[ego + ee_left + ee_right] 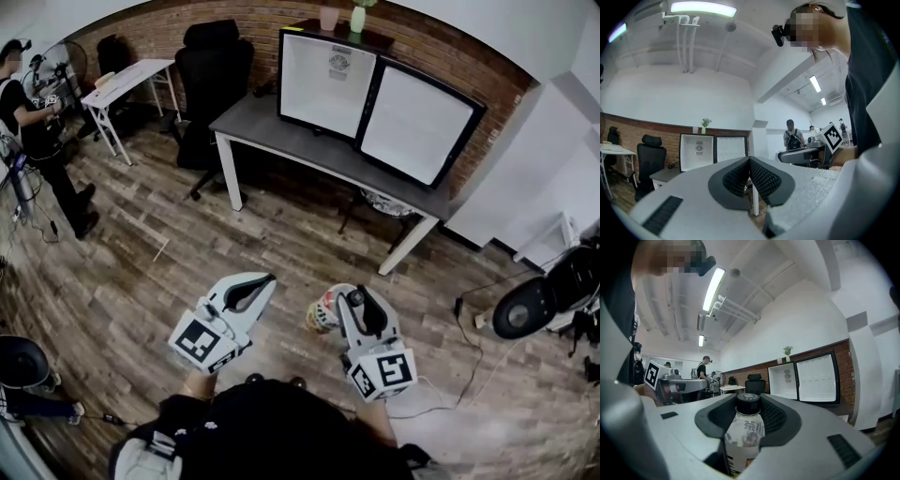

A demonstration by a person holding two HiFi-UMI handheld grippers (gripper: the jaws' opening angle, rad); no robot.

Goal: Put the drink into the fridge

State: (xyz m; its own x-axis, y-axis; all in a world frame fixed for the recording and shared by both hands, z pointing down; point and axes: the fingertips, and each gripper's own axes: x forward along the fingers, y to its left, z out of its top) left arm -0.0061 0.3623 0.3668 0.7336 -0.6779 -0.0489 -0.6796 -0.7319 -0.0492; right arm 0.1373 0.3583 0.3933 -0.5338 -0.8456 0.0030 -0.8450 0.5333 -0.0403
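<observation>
Clear plastic drink bottle (746, 430), black cap, white label: clamped between the right gripper (749, 414) jaws, cap pointing out past the tips. Left gripper (750, 164) alongside, jaws together, empty. Open black fridge (328, 89) on grey table (272, 136), well apart.

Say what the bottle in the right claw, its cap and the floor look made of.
Bottle: likely clear plastic, glossy; see-through just below the neck.
Cap: dark, probably plastic; dull, with no glint.
Floor: wood-look planks, brown with visible grain; real wood or laminate, can't tell.
</observation>
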